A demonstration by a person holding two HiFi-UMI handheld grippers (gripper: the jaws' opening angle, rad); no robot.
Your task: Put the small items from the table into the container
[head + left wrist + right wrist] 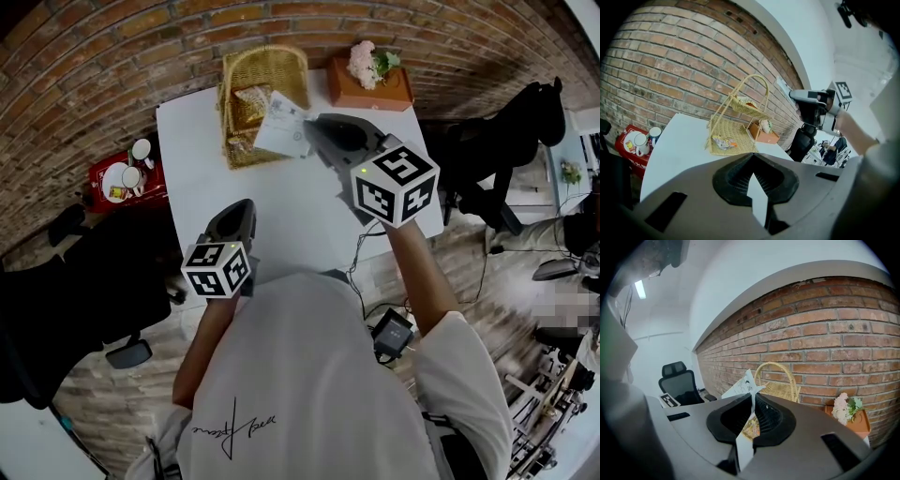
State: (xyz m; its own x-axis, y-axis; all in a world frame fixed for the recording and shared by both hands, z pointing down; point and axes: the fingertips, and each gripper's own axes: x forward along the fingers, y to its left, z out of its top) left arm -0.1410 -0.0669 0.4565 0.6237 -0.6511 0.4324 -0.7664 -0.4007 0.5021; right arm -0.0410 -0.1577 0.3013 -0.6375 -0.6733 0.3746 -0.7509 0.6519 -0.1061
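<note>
A two-tier wicker basket point(272, 62) stands at the far edge of the white table point(197, 178) and holds a few snack packets point(251, 101). My right gripper point(307, 129) is raised beside the basket, shut on a flat white sachet point(281, 133). In the right gripper view the sachet point(739, 389) sticks up edge-on from between the jaws, and the basket handle point(787, 376) is just behind it. My left gripper point(240, 208) rests low over the table's near side, shut with nothing in it. From the left gripper view the basket point(733, 140) lies ahead.
An orange box with pink flowers point(370, 86) sits right of the basket. A red stand with cups point(120, 176) is left of the table. Black office chairs point(506, 141) flank both sides. A cable and power adapter point(392, 330) lie on the floor.
</note>
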